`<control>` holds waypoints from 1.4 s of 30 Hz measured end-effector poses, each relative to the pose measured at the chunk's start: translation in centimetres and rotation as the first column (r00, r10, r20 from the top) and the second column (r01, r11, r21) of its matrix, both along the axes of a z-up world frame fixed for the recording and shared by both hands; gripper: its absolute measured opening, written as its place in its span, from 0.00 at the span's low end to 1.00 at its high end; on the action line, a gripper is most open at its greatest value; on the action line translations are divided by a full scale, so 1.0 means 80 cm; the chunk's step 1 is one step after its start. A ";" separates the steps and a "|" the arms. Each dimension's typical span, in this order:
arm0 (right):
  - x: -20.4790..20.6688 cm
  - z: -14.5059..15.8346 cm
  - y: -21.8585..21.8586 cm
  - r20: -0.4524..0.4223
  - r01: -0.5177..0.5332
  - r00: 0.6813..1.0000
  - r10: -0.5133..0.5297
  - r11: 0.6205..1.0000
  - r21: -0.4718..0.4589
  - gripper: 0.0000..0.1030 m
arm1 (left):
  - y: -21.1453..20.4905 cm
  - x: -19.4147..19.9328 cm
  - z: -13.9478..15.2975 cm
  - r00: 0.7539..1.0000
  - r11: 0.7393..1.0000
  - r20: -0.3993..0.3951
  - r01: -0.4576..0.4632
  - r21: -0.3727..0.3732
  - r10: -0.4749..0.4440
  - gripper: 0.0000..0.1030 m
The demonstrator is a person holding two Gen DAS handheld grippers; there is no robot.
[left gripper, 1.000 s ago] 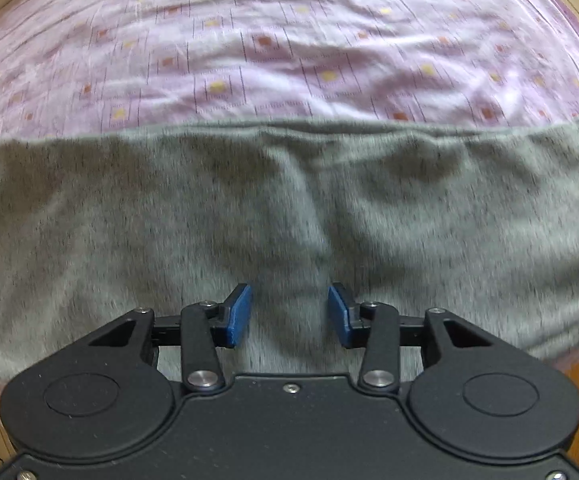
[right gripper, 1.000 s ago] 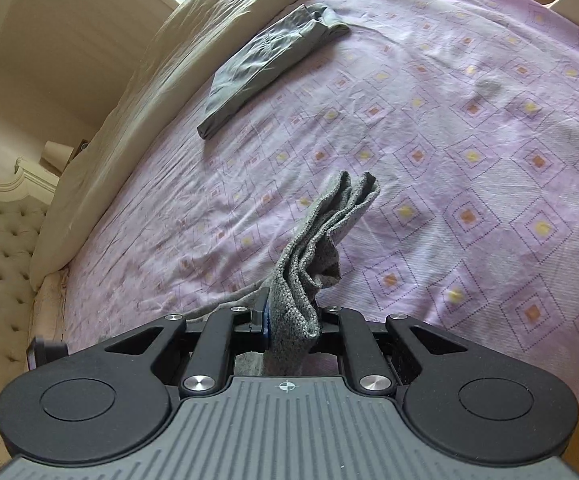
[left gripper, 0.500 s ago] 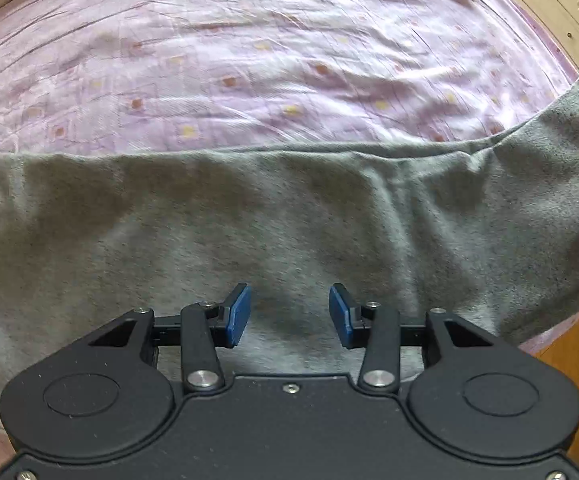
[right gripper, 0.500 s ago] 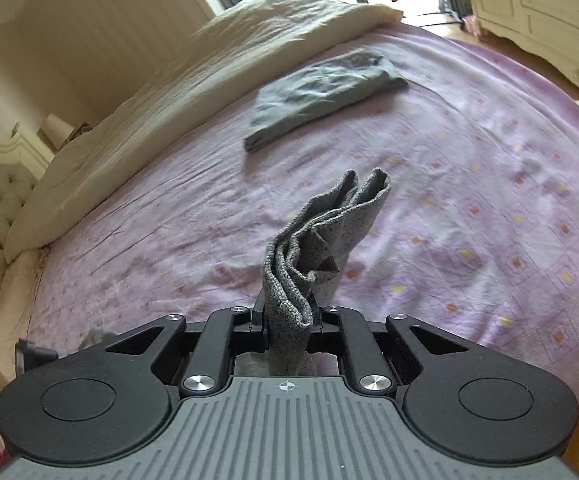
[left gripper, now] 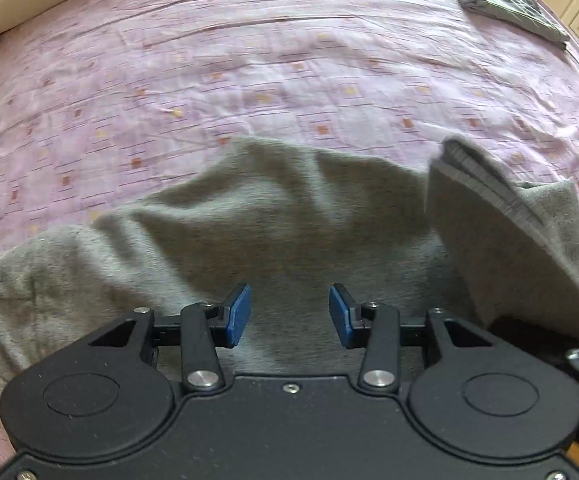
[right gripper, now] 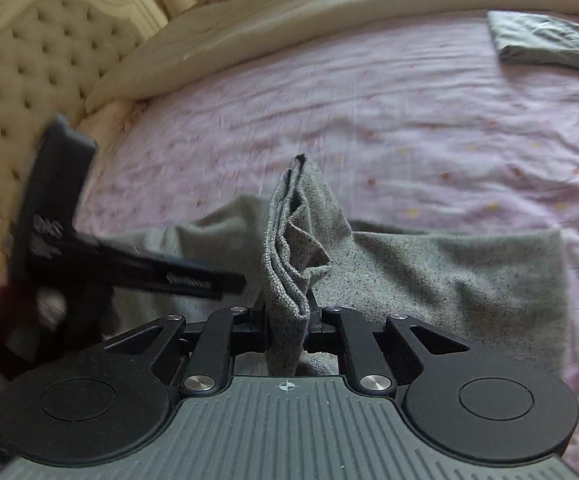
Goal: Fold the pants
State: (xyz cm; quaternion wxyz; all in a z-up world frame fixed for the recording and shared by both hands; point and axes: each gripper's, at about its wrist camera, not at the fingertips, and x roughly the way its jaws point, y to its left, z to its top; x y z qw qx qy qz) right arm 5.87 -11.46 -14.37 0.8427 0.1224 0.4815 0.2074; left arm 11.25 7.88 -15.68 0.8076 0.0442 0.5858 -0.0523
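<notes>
Pant end swings over — the fold is going in!

The right gripper (right gripper: 287, 322), clamped on the bunched end of the grey pants (left gripper: 289, 216), has carried it across beside the left gripper (left gripper: 289, 314), which hovers wide apart, empty, above the pants on the bed (left gripper: 289, 60).

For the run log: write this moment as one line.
left gripper: open above gray pants | right gripper: shut on pants end, raised | purple bedsheet beneath
</notes>
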 end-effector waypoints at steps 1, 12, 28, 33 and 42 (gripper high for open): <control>0.004 -0.013 0.015 -0.017 -0.019 1.000 0.019 1.000 -0.019 0.14 | 0.010 0.001 0.000 1.000 1.000 -0.001 -0.008 0.004 0.008 0.50; -0.012 0.001 0.033 -0.042 -0.102 0.994 0.104 0.994 0.043 0.37 | 0.008 0.013 0.021 0.998 0.997 0.035 0.051 -0.057 -0.050 0.50; 0.081 -0.073 -0.185 -0.243 0.258 0.929 -0.279 0.959 -0.114 0.08 | -0.072 -0.053 -0.054 0.972 0.982 -0.153 0.185 0.033 -0.178 0.61; 0.074 -0.066 -0.184 -0.218 0.227 0.945 -0.243 0.969 -0.094 0.09 | -0.056 -0.055 -0.050 0.986 0.999 -0.159 0.048 0.017 -0.045 0.62; -0.029 -0.067 -0.160 -0.241 0.076 0.964 -0.111 0.986 -0.146 0.10 | -0.061 -0.072 -0.048 0.992 0.997 -0.123 -0.032 0.068 0.040 0.62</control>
